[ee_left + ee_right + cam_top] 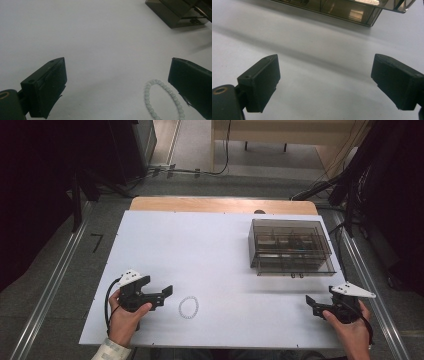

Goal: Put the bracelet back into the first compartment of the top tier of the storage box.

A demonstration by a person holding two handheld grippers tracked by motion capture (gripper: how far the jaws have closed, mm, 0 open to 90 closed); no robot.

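We judge the step in hand to be picking up the bead bracelet (188, 307), which lies flat on the white table (200, 250) near its front edge, just beside the left gripper (169, 290) and apart from it. That gripper's fingers (47, 87) are spread wide with nothing between them; in the left gripper view the bracelet (163, 98) sits toward the right-hand finger, not centred. To do this well, we should first shift the gripper so 1 side of the loop lies midway between the fingers, come down low until the pads nearly graze the table, then close on a short run of beads instead of spanning the whole ring. The beads look small, round, pale and glossy, so they may roll or slip; a slow squeeze suits them.

The right gripper (311, 301) rests near the table's front right corner, its 2 fingers (262, 82) also spread and empty. Beyond it stands a smoky translucent plastic box (291, 246), rectangular with hard glossy walls and inner compartments; we cannot tell what it holds.
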